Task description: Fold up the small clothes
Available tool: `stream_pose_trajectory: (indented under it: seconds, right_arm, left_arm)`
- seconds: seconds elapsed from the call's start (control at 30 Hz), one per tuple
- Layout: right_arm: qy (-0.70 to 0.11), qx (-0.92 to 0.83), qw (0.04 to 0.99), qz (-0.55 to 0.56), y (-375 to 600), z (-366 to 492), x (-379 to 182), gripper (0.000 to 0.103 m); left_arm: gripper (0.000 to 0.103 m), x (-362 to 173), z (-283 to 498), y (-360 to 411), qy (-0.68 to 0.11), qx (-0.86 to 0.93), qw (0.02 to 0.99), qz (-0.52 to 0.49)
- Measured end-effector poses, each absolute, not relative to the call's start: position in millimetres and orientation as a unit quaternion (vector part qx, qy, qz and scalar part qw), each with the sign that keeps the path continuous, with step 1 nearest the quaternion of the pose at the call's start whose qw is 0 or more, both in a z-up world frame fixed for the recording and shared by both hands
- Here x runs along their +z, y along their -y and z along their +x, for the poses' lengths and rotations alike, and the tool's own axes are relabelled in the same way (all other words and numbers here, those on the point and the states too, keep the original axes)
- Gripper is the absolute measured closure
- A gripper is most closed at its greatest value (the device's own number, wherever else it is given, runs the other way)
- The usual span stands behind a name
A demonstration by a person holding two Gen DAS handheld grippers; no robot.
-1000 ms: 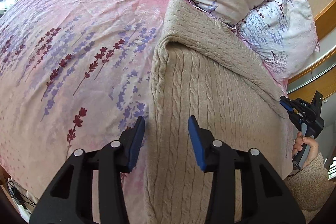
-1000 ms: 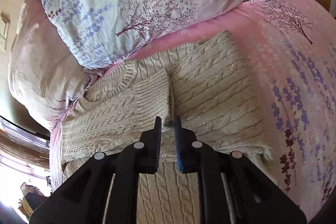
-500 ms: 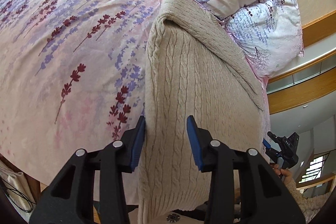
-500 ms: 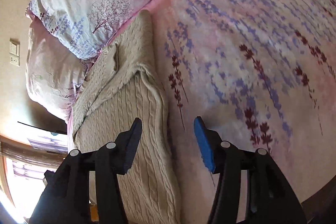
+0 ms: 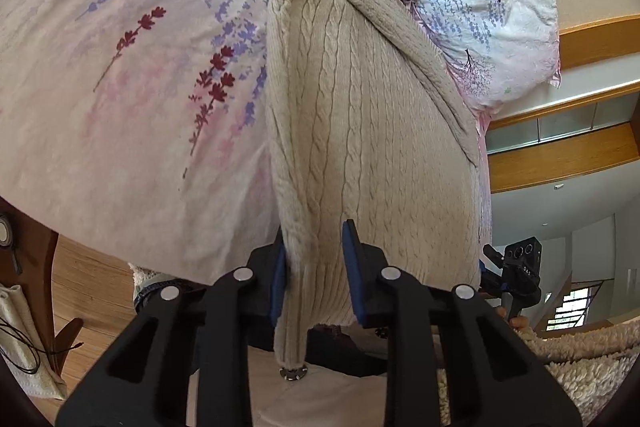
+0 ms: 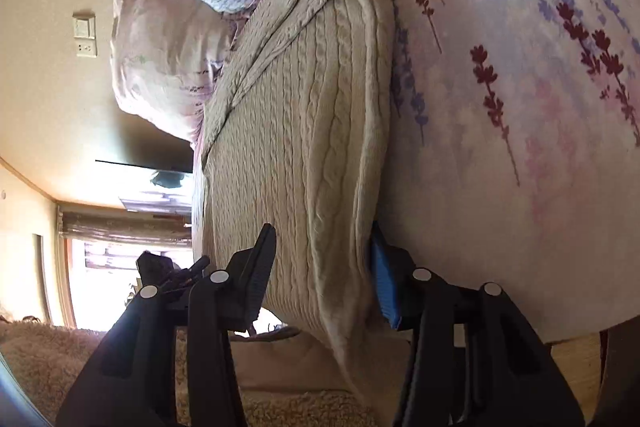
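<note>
Cream cable-knit sweater (image 5: 360, 107) lying lengthwise on the bed, already folded into a narrow panel, hem end hanging over the near edge toward the person. Probably thick, soft and limp: some weight to it, no stiffness, knit likely to stretch and sag if lifted from one point, so best taken at both hem corners together. Left claw (image 5: 314, 267) set astride the left hem corner, jaws partly open, left pad touching the knit, right pad just clear, not yet pinching. Right claw (image 6: 324, 267) straddling the right hem corner in the same way, jaws wide, fabric between them but no squeeze visible. Grip on ribbed knit likely secure, not slippery. Underneath, a pink duvet (image 5: 140, 67) printed with lavender sprigs, soft and yielding, liable to drag along with the sweater. Floral pillows (image 5: 500, 27) at the far end, touching the sweater's top. Wooden floor (image 5: 96, 287) below the bed edge; beige wall with a switch plate (image 6: 85, 27) in the right view.
</note>
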State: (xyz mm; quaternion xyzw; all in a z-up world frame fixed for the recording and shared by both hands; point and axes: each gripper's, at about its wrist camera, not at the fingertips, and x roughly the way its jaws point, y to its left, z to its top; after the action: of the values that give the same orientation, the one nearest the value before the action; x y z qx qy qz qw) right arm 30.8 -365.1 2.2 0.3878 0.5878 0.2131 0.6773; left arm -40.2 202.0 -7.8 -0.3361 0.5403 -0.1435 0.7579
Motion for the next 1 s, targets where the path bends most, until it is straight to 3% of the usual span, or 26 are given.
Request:
stream_pose_trajectory:
  seconds: [0.2, 0.27, 0.67, 1.0]
  right_arm:
    - [-0.624, 0.244, 0.657, 0.345, 350, 16, 1, 0.075]
    - [-0.614, 0.251, 0.669, 0.334, 347, 18, 6, 0.094]
    - [-0.492, 0.241, 0.771, 0.323, 355, 77, 58, 0.095]
    - [-0.426, 0.181, 0.8, 0.382, 378, 136, 46, 0.095]
  left_arm:
    - [0.088, -11, -43, -201, -0.552, -0.15, 0.744, -0.344]
    - [0.095, -10, -42, -200, -0.554, -0.16, 0.742, -0.341]
    - [0.096, 37, 18, -220, -0.462, -0.186, 0.796, -0.343]
    - [0.097, 51, 105, -231, -0.412, -0.168, 0.818, -0.364]
